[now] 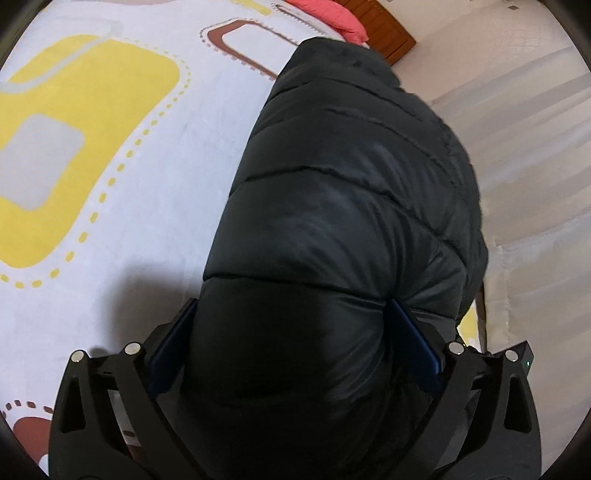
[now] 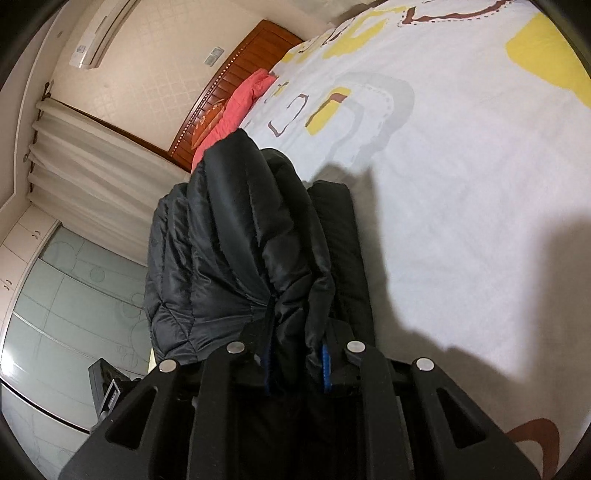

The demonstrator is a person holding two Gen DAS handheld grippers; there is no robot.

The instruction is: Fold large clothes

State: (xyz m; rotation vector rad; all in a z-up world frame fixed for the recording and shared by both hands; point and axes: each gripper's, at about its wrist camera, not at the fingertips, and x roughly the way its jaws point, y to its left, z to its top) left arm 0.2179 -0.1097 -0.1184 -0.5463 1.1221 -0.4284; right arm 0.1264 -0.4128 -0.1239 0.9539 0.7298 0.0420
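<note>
Patterned bedsheet (image 1: 110, 221) in white, yellow and brown across most of both views; wooden headboard (image 1: 384, 29) and pink pillow (image 1: 332, 18) toward 12 o'clock in the left wrist view, pale curtain (image 2: 92, 166) at 9 o'clock in the right wrist view.

Black puffer jacket (image 1: 332, 203) bunched into one thick bundle, running from 6 o'clock up toward 1 o'clock in the left view, along the bed's edge. Whether resting on the sheet or partly lifted off it: cannot tell.

Left gripper (image 1: 295, 343) spread wide, quilted bulk filling the whole gap, both blue pads pressed into the padding, creases radiating from the pad at 4 o'clock. Right gripper (image 2: 295, 369) drawn narrow, pinching several gathered layers of the same jacket at 6 o'clock, with folds fanning up toward 11 o'clock.

Judged progress: well along. Sleeves not visible loose anywhere, so probably tucked in; body apparently doubled over at least once, given the stacked layers in the right pinch. Probably left: setting the bundle flat on the sheet, squaring the edges, pressing out trapped air, letting go with both tools.
</note>
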